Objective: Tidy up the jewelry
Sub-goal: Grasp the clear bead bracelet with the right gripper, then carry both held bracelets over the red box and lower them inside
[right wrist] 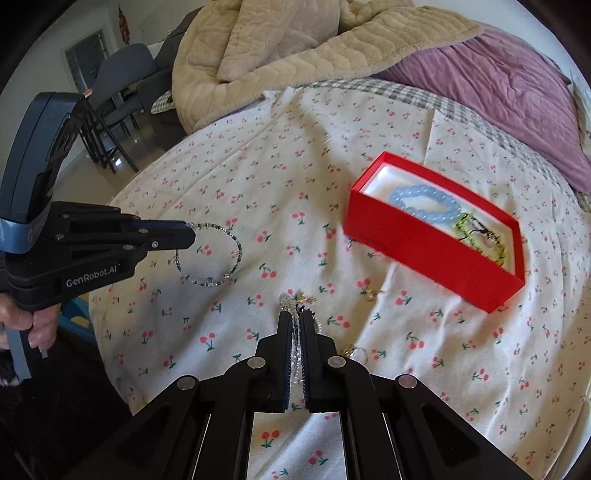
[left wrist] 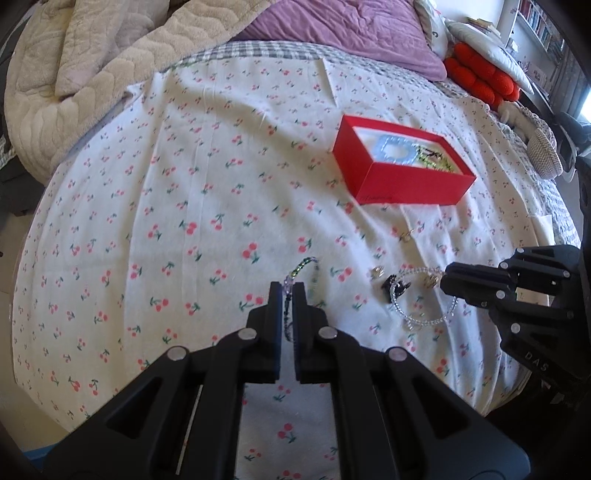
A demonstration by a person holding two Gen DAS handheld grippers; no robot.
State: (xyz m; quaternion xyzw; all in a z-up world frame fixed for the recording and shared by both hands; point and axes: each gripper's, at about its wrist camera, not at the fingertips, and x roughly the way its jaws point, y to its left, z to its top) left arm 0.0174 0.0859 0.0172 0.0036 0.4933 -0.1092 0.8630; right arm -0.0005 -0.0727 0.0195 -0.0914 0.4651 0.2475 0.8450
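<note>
A red box [left wrist: 410, 181] lies open on the cherry-print cloth; it holds a blue bead bracelet [left wrist: 397, 149] and a green and black piece [left wrist: 436, 158]. The box also shows in the right wrist view [right wrist: 428, 254]. My left gripper [left wrist: 287, 288] is shut on a green beaded bracelet [left wrist: 306, 264], which hangs as a loop in the right wrist view [right wrist: 236, 240]. My right gripper [right wrist: 294, 314] is shut on a clear crystal bracelet [left wrist: 428, 321]. Small rings and earrings [left wrist: 397, 286] lie around it on the cloth.
A beige quilt [left wrist: 92, 74] and a purple pillow [left wrist: 343, 33] lie at the back of the bed. Red cushions [left wrist: 480, 77] sit at the far right. A small earring [right wrist: 371, 293] lies near the box. Chairs [right wrist: 118, 85] stand beyond the bed's left edge.
</note>
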